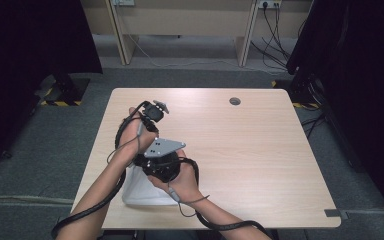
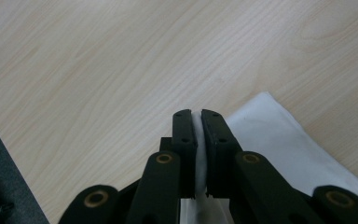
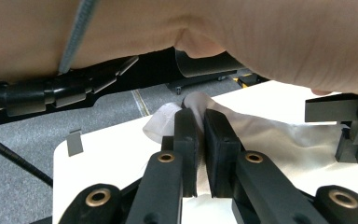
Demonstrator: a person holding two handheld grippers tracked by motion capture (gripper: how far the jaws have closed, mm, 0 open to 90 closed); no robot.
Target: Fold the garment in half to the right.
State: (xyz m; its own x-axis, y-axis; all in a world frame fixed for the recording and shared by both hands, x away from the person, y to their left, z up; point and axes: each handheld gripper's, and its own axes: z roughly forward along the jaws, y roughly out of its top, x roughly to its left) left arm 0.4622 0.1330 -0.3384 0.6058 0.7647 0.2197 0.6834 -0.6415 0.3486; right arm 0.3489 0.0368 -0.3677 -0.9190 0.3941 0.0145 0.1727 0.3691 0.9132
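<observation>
White cloth [image 2: 279, 140] sits pinched between the black jaws of the left gripper [image 2: 198, 114]; in the left gripper view a thin strip of the fabric fills the narrow gap between the two pads, and the rest of the cloth spreads out to the right of the jaws onto the wooden table [image 2: 98, 70]. The right gripper [image 3: 196, 113] is also clamped on the cloth: in the right gripper view a bunched fold of the fabric rises just above its fingertips and the fabric continues to the right of them. Directly above these jaws passes the person's other forearm [image 3: 261, 37], with a black cable [image 3: 37, 95] under it. In the high view the two hands are close together over the left part of the table, the left gripper [image 1: 154, 114] beyond the right gripper [image 1: 162, 162], and the cloth [image 1: 142, 192] lies under the right hand, near the front edge of the table.
</observation>
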